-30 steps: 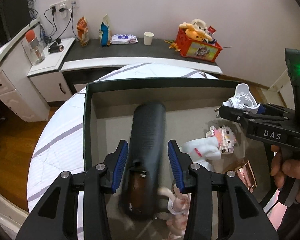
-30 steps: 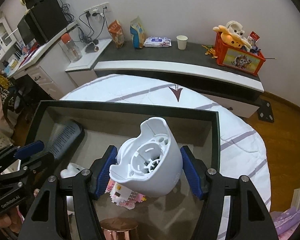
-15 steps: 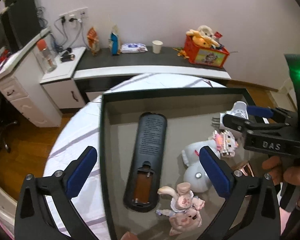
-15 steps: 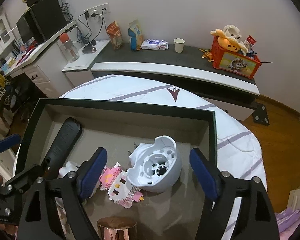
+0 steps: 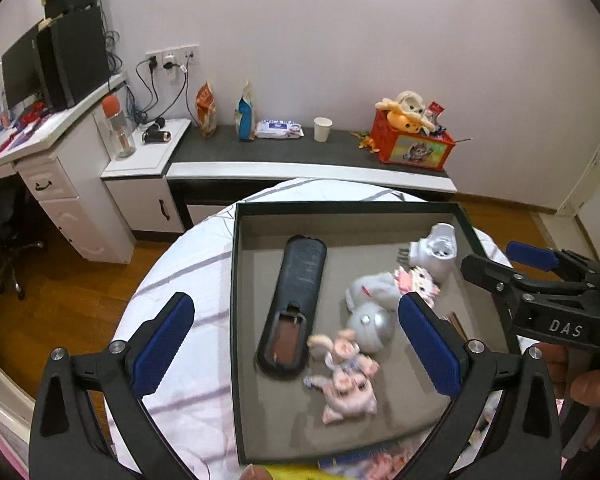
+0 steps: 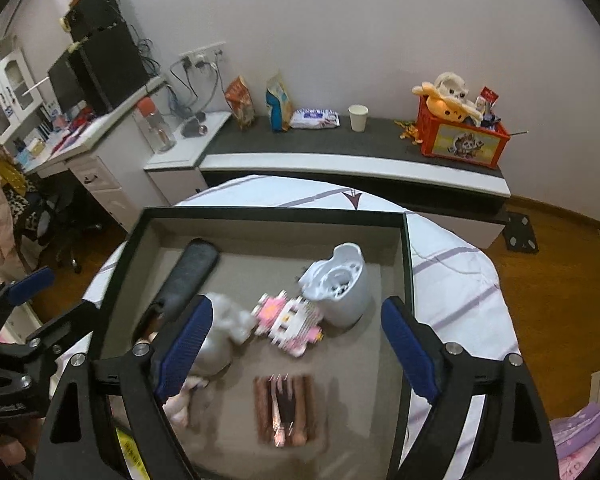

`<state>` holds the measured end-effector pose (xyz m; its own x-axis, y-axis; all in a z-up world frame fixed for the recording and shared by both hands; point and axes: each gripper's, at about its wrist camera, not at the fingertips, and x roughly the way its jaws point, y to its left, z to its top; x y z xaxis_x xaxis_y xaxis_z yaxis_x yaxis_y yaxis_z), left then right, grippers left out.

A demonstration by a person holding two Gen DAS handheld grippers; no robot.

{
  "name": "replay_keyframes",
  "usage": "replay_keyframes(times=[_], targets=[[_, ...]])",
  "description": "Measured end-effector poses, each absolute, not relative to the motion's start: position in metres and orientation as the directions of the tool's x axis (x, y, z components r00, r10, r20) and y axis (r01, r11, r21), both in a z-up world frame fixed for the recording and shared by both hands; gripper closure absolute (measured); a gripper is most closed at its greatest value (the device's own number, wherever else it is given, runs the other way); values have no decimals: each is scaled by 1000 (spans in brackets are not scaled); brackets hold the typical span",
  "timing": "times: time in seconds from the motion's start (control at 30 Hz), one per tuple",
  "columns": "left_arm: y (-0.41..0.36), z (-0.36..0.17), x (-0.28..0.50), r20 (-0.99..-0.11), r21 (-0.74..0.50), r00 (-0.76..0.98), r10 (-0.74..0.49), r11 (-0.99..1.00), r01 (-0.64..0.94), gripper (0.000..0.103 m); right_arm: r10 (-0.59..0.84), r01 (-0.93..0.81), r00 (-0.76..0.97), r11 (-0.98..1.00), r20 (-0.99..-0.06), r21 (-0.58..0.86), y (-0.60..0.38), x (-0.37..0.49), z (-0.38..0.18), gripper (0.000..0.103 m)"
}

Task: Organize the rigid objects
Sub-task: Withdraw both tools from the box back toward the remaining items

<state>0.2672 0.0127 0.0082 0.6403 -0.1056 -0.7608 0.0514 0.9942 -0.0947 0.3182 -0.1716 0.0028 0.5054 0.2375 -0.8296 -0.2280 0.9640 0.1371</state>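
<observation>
Rigid objects, left wrist view: the black remote (image 5: 296,304), white plug adapter (image 5: 436,250), silver ball (image 5: 370,322) and pink pig figure (image 5: 346,380) all lie inside the dark open box (image 5: 236,320) on the round white-clothed table (image 5: 180,280).
Left gripper (image 5: 296,348): released, blue pads spread wide, nothing between them; it hangs above the box.
Remote: lies back-up with its battery bay uncovered, near the box's left wall.
Risk, pig figure: it lies just beside the remote's near end and the silver ball. If you reach down for any one of these, a wide pad may knock its neighbour.
Risk, near edge: a yellow item (image 5: 296,472) and printed clutter show below the box's near wall, too cut off to identify. Check them before you lower your hand there.

Rigid objects, right wrist view: the adapter (image 6: 338,288) lies on its side near the box's right wall (image 6: 406,280), touching or nearly touching the pink-and-white block figure (image 6: 290,320).
Right gripper (image 6: 292,344): let go, pads apart and empty, above the box.
Copper-coloured item (image 6: 284,410): blurred, alone on the box floor nearer to you; I cannot tell what it is.
Risk, adapter: its rounded body could roll, and a nudge would push it into the block figure, which looks built of small bricks and might shed pieces.
Risk, both grippers: they hang close over the same box, with the left one visible at this view's left edge (image 6: 36,312). Crossing paths could make them collide.
</observation>
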Motion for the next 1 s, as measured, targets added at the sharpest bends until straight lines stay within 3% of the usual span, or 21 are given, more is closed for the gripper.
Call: replay_keyframes(times=[0.63, 1.0], targets=[[26, 43, 115, -650, -97, 752, -111, 993, 63, 0, 301, -241, 659, 953, -689, 185, -200, 160, 65, 15], [21, 36, 47, -609, -118, 780, -145, 989, 92, 0, 273, -227, 687, 961, -673, 158, -203, 83, 58, 15]])
